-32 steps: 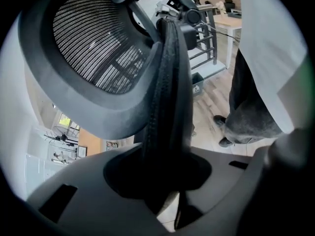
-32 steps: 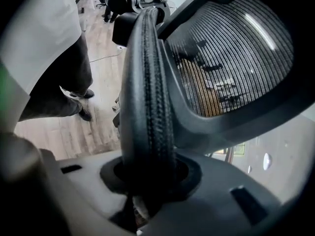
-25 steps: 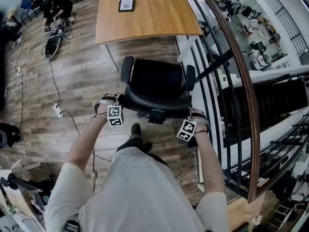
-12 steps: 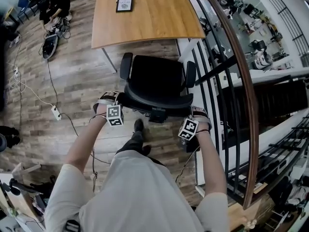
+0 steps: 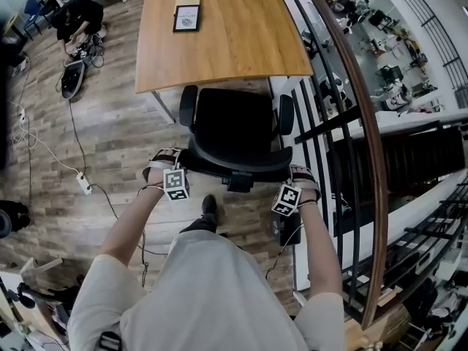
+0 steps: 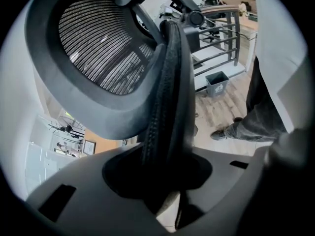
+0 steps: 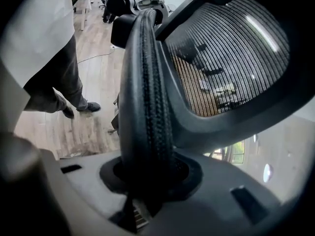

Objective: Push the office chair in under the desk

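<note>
Two grips: your claws hold the office chair (image 5: 235, 134) by its back, one on each side.
Left gripper (image 5: 174, 165): its jaws are clamped on the backrest rim (image 6: 167, 107). Keep this hold firm and push level, not downward, so that the rim does not slip out.
Chair's place: it stands between you and the desk (image 5: 219, 35), with the armrests just at the near edge. The seat is not yet under the top.
Right gripper (image 5: 292, 178): it is clamped on the same rim at the other side. Push as much here as on the left, so that the chair does not turn.
Railing (image 5: 322, 115): it is near the chair's right side, so steer straight.
Against a second ago: the chair has rolled closer to the desk. Then a strip of floor showed between them; now the armrests reach the edge. Both grips are unchanged.
</note>
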A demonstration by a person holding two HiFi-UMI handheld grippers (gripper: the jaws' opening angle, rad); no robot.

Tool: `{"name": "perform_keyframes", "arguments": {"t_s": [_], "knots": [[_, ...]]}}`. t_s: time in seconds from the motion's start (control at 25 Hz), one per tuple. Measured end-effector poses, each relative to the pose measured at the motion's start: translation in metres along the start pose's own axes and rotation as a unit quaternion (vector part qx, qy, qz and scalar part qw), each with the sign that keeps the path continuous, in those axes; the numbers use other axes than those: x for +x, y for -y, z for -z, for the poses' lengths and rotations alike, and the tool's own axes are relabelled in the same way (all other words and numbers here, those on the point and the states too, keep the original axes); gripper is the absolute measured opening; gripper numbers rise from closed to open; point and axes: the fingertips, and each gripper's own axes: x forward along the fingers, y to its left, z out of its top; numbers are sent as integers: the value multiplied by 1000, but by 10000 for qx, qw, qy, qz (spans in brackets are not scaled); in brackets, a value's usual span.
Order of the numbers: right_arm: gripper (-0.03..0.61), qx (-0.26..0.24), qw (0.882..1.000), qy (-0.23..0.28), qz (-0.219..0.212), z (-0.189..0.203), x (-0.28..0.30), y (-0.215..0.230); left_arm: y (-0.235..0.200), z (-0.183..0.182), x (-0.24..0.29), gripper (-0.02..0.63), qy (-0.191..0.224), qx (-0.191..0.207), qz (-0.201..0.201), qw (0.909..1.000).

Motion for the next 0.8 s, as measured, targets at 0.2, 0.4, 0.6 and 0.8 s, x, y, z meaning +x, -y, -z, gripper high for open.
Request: {"name": "perform_keyframes", "arguments": {"t_s": [0.2,0.4,0.6,0.8], "knots": [[92,-29,10000,49,-16,-12,30,40,-37,14,23,127,-74,-63,2,10000],[94,-136,9999,76,36,-16,54,79,-69,20,42,127,-105,-164,-45,9998],[97,-186,9997,152,40,-25,74,105,-88,29,57,128,-159,-265,-59,9995],[98,-299,9993,230,75,-24,89,138,-113,26,66,129,-188,-386,-150,9990]]}}
